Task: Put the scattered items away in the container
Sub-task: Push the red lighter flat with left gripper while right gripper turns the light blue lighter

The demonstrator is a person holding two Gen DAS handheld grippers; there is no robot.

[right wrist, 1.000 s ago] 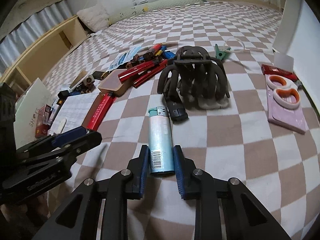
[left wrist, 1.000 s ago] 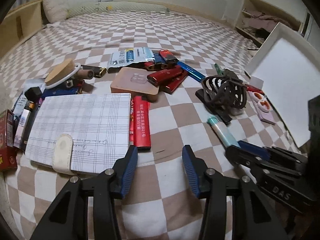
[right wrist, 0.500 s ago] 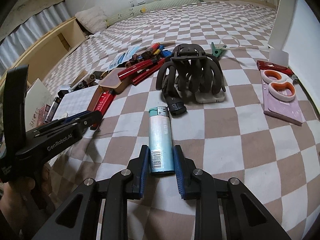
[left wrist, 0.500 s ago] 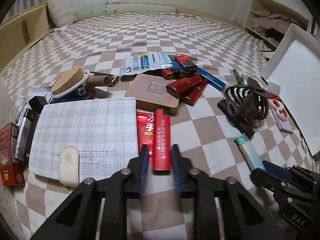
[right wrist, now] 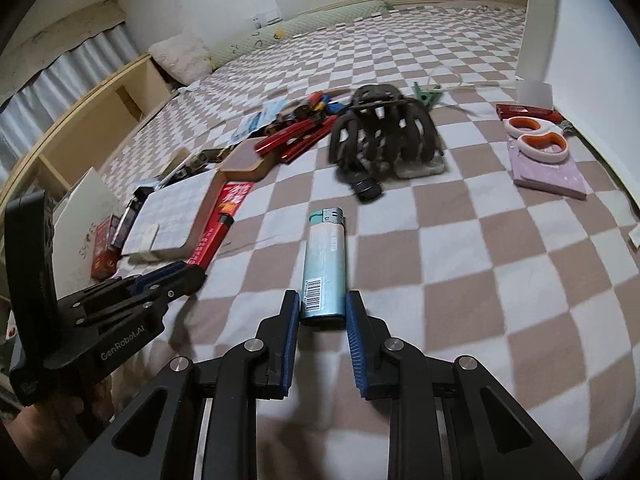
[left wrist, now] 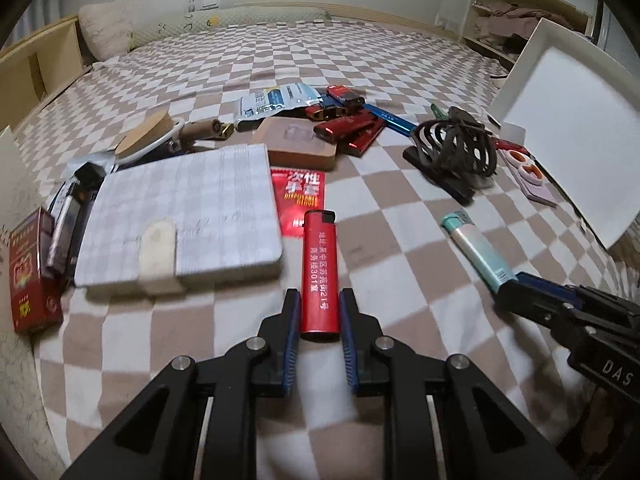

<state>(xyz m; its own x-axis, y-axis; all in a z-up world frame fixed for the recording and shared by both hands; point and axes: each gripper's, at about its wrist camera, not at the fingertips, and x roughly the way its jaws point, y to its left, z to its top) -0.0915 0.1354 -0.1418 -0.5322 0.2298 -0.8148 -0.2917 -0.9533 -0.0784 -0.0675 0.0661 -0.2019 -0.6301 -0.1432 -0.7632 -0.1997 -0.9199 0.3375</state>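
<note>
My left gripper (left wrist: 319, 300) is shut on the lower end of a red lighter (left wrist: 320, 264), which points away from me over the checked bedspread. My right gripper (right wrist: 322, 300) is shut on the base of a pale teal lighter (right wrist: 325, 264). In the left wrist view, the right gripper (left wrist: 560, 304) shows at the right edge with the teal lighter (left wrist: 476, 248) in it. The right wrist view shows the left gripper (right wrist: 172, 276) low on the left, holding the red lighter (right wrist: 212, 236). A white container (left wrist: 568, 136) stands tilted at the far right.
A checked notebook (left wrist: 180, 216) lies left of the red lighter, with a red packet (left wrist: 302, 196) beside it. Further back lie several red and blue lighters (left wrist: 348, 128) and a dark claw clip (left wrist: 456, 148). Scissors on a purple pad (right wrist: 540, 148) lie near the container.
My left gripper went from open to shut on the red lighter and drew it off the red packet, towards me. The right gripper kept its hold on the teal lighter.
</note>
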